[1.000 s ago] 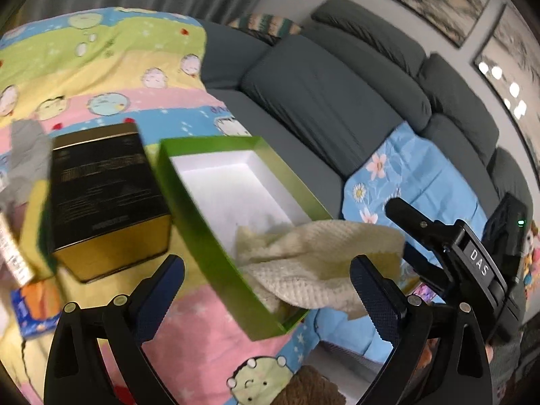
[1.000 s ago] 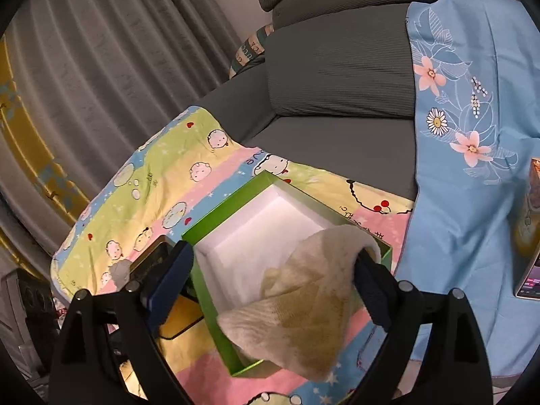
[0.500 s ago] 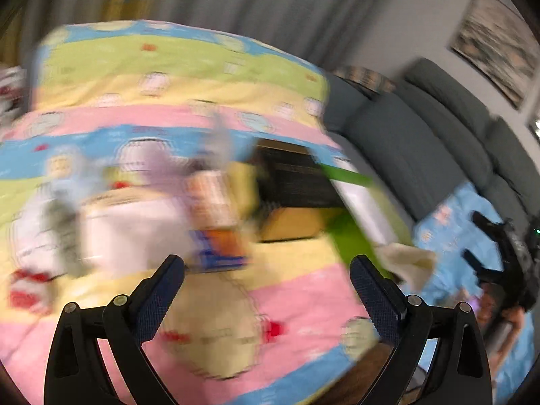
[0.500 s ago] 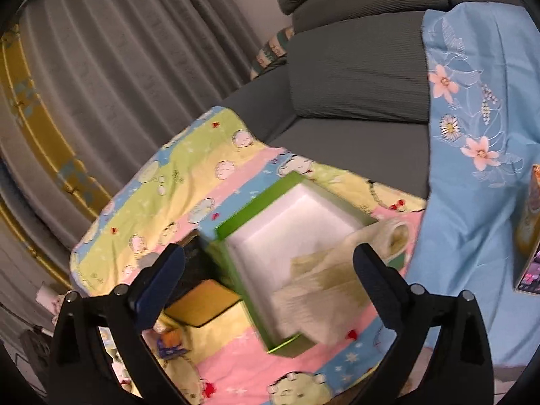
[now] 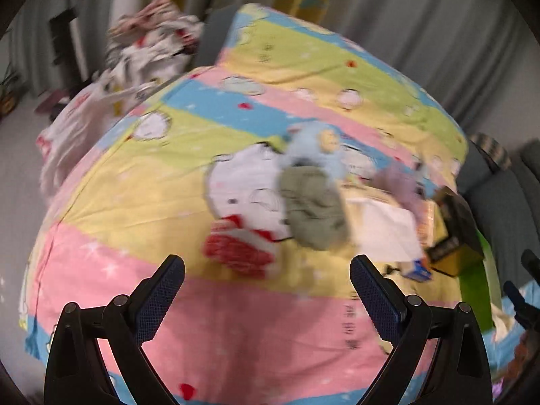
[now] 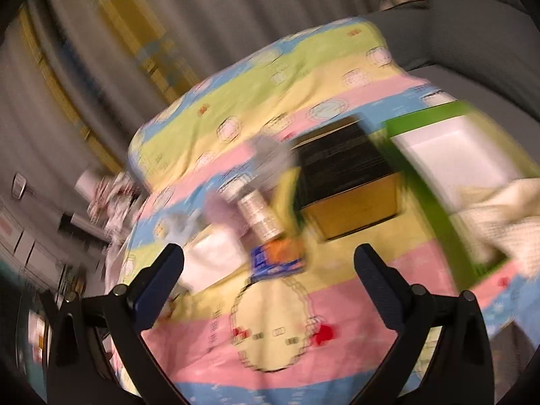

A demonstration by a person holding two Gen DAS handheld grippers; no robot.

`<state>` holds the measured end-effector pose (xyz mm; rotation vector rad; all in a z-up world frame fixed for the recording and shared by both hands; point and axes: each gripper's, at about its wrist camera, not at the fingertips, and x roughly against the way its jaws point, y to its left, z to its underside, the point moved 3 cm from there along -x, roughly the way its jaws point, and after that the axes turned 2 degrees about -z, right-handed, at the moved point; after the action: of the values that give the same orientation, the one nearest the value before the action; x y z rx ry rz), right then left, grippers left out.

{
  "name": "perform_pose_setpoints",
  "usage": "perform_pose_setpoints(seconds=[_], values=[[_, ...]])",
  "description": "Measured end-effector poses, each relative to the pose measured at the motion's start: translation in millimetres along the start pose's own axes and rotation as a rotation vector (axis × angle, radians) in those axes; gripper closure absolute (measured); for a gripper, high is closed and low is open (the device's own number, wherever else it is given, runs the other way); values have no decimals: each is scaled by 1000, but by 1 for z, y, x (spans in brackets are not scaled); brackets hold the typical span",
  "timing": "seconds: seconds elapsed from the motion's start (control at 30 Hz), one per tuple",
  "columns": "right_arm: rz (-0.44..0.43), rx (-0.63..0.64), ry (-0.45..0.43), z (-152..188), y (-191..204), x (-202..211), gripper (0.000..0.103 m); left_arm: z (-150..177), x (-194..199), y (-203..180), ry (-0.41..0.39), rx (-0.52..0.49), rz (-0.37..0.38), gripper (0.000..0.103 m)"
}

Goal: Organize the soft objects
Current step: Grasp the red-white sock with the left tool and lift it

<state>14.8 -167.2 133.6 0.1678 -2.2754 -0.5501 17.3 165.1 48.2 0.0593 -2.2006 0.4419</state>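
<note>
Hovering over a striped cartoon quilt (image 5: 141, 202), the left gripper (image 5: 266, 290) has its fingers (image 5: 158, 300) spread wide with nothing between them. Ahead of the gap, past the fingertips, lies a loose row of soft things: a grey-green cloth (image 5: 314, 216) nearest, a pale blue plush (image 5: 320, 148) just beyond it and touching it, and a lilac piece (image 5: 401, 185) further toward the right finger's side. A white cloth (image 5: 388, 233) lies ahead of the right finger, and beyond it a black-and-gold box (image 5: 452, 229) with a small blue-and-orange pack (image 5: 418, 270) at its near corner. Far off to the left finger's side a heap of patterned fabric (image 5: 148, 40) sits beyond the quilt's edge — motion blur hides its detail.

The right gripper (image 6: 268, 285) is likewise wide apart and empty, above the same quilt (image 6: 270, 320). Straight ahead of its gap sits the pack (image 6: 276, 256), with a silvery can (image 6: 260, 216) just past it. The box (image 6: 347, 182) stands ahead of the right finger; further to that side is a green box (image 6: 428, 182) with a white inside, and a cream towel (image 6: 499, 209) lies partly in it, draped over its near rim. Ahead of the left finger the white cloth (image 6: 216, 256) lies close, the lilac piece (image 6: 219, 209) and blue plush (image 6: 179, 226) behind it — all badly smeared.
</note>
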Motion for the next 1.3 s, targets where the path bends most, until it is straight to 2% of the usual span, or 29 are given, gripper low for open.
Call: perform_pose_setpoints(seconds=[0.17,0.33,0.43,0.57,0.73,0.83,0.93,1.0,1.03,1.3], values=[[-109,105,154,22,62,-58,5,1,-16,32,14,63,-8,5],[-211,140,308,42,108,-113,19,5,-29,44,26,79,52,5],[-243,156,404,55,129,-144,30,8,-38,47,35,90,97,12],[-255,172,499,74,153,-176,35,10,-48,47,60,91,106,23],[-232,188,573,90,164,-204,35,13,-57,46,68,78,119,24],[-220,198,613,99,166,-216,39,14,-61,45,66,79,132,26],[-216,198,647,107,164,-225,41,13,-65,45,62,76,145,33],[-250,155,661,111,160,-231,44,14,-67,42,65,72,174,45],[-269,136,670,112,157,-233,48,15,-69,41,68,75,188,46],[-299,130,636,116,152,-213,59,25,-54,23,27,-10,188,51]])
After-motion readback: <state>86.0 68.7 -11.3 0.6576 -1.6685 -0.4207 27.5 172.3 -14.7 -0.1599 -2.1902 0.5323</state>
